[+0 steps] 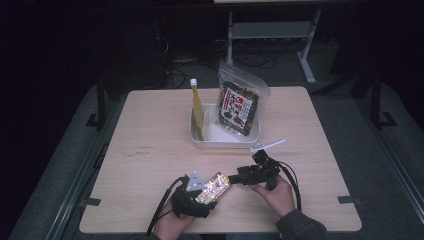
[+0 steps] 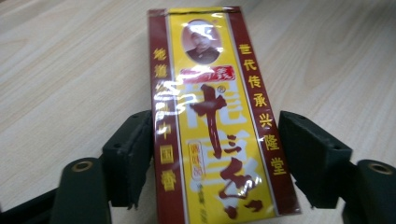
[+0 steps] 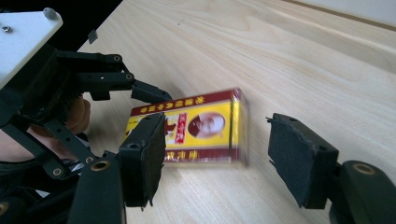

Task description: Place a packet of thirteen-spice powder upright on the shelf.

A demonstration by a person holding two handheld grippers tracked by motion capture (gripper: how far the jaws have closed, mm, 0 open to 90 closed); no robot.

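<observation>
The left hand-held gripper (image 2: 212, 154) grips a yellow-and-red box (image 2: 215, 116) by its long sides, just above the surface (image 1: 150, 125), near the person's edge and well in front of the white tray (image 1: 200, 137). The right hand-held gripper (image 3: 219, 154) stands wide open, empty, at the box's free end. A clean handover probably means closing squarely on that end before the left lets go.

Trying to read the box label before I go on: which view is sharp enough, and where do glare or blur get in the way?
Left gripper view: yellow box big and mostly legible, glare streaks on its left wrapper, lower edge soft. Right gripper view: box motion-blurred, especially its right end. High view: dim, dark surroundings; box small, washed out by reflection.
</observation>
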